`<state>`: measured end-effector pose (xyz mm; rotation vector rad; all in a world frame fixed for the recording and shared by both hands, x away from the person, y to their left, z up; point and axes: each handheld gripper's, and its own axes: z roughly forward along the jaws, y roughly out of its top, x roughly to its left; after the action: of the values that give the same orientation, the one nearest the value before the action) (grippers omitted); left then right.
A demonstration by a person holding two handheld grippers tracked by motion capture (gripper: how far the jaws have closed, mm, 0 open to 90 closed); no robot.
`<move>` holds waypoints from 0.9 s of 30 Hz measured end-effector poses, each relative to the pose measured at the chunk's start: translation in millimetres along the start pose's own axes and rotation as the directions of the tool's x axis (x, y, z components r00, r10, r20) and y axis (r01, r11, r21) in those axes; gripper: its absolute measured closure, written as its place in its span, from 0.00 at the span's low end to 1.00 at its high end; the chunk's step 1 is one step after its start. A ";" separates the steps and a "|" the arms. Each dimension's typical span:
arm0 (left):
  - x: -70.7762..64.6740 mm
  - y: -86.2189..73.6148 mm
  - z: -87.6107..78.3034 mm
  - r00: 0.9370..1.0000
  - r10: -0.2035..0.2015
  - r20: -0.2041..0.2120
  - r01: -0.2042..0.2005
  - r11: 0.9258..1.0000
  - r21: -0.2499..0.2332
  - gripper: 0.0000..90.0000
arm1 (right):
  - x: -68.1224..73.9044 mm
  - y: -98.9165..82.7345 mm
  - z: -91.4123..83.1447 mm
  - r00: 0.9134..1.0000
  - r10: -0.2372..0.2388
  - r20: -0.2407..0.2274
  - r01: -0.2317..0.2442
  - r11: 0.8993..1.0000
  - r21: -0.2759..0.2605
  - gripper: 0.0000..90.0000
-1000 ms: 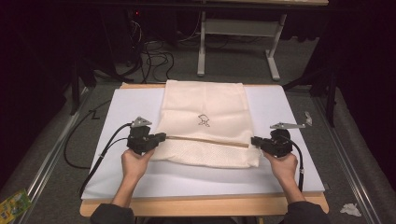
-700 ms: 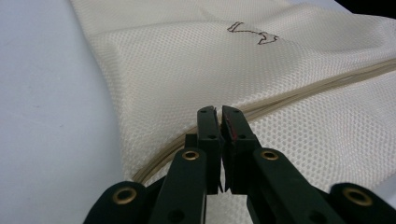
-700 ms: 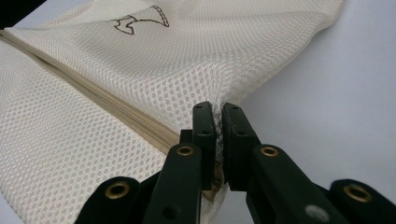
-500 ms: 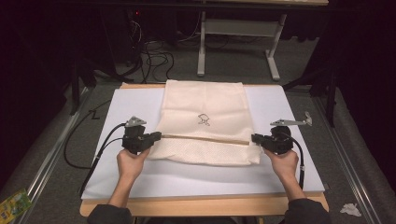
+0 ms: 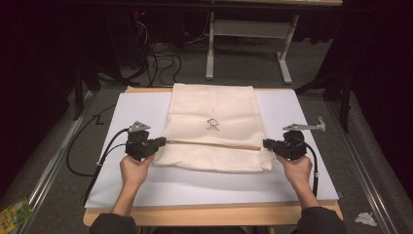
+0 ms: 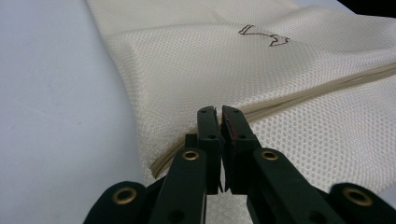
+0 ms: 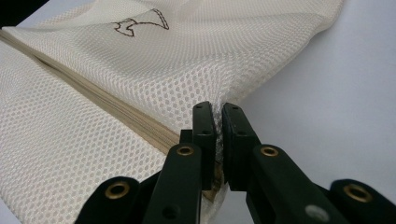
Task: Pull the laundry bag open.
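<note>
At the lower middle of the high view, the left gripper [image 5: 159,143] and right gripper [image 5: 268,143] each pinched one end of the cream mesh bag [image 5: 214,124], jaws pressed together on its tan zipper band [image 5: 212,144]. The bag lay on the white board [image 5: 141,105], long axis running away up the frame, zipper crosswise. A small dark outline emblem [image 5: 212,125] sat mid-bag; no readable writing. Beyond stood a table frame [image 5: 248,48] and cables [image 5: 158,48].

The mesh bag [image 5: 214,129] is cream with a fine honeycomb weave, a tan zipper band [image 5: 209,144] and a small dark outlined emblem [image 5: 212,125]. The tabletop [image 5: 141,105] is white; both grippers' jaws are black.
</note>
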<state>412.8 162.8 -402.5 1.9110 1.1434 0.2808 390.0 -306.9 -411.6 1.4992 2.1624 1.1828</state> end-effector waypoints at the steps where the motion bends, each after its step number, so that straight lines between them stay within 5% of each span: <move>1: 0.5 0.1 0.1 1.000 -0.001 -0.002 0.001 1.000 -0.002 0.97 | 0.2 0.2 0.1 1.000 0.004 -0.002 -0.004 1.000 0.000 0.96; 27: 16.1 -2.3 -11.3 0.999 -0.025 -0.041 0.024 1.000 -0.014 0.97 | -5.1 2.1 0.2 1.000 -0.007 0.018 0.007 1.000 0.011 0.96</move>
<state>413.9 182.5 -401.1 1.8856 1.1882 0.3146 393.7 -311.0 -411.3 1.5000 2.1641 1.1524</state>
